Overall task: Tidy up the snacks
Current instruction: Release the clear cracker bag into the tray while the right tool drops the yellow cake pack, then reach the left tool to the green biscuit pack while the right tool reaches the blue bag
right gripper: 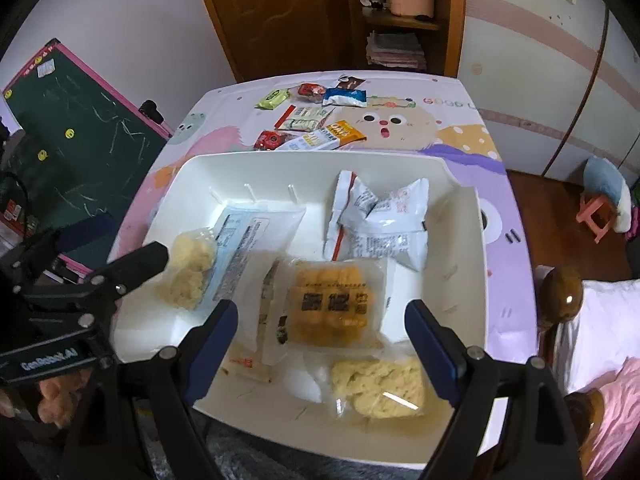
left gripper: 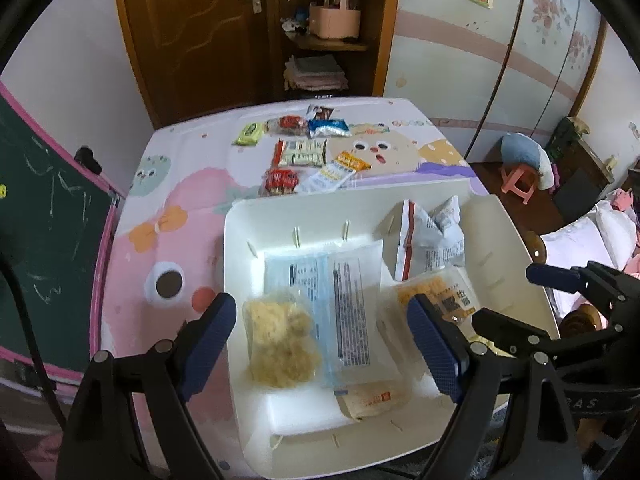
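Left gripper hanging spread and empty over the bin, clear pack right between its fingers. Right gripper also gaping, nothing held, straddling the orange pack; white bags lying just ahead of it. More snacks sitting on the table beyond the bin. Packs look light, crinkly, slick, contents crushable: pinching the sealed edges seems safest.
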The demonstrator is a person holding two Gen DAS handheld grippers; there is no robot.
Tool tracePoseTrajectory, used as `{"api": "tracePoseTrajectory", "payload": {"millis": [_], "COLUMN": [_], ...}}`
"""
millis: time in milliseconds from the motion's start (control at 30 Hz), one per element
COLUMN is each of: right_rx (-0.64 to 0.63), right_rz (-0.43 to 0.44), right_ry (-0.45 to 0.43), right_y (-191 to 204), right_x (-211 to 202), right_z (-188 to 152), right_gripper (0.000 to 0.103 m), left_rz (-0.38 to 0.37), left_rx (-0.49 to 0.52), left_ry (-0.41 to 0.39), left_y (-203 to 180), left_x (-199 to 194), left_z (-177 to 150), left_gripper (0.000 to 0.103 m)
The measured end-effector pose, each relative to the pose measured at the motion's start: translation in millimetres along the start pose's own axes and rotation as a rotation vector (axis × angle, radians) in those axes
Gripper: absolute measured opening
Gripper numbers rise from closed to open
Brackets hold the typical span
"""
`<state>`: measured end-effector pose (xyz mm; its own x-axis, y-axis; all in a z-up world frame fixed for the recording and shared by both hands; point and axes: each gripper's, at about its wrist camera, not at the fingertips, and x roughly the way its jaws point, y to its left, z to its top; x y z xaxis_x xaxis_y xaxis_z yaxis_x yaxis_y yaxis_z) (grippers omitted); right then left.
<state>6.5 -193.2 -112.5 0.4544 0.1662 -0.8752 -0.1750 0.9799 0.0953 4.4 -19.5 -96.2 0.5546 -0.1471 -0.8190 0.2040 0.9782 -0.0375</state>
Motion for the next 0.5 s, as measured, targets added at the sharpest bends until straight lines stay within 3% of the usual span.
{"api": "tracePoseTrajectory", "payload": {"millis": [233,500], "right_rx": [-0.061,-0.1], "right_rz": [-0.072,-0.096], "right_ry": [-0.075,-0.146], "right_y": [-1.9,-8.2], "right_x": [-13.5,-27.6], "right_z": [29.4,99.0], "right_gripper": [0.086,0.086], "left_rz": [0.059,0.094], "left_rx": [0.047,0.078], "left_ry": [-0.098,-0.099], "left_y": [3.8,28.9], "left_x": [-12.2,-11.3], "left_z": [26.6,93.1], "left_gripper": [0.087,0.087]}}
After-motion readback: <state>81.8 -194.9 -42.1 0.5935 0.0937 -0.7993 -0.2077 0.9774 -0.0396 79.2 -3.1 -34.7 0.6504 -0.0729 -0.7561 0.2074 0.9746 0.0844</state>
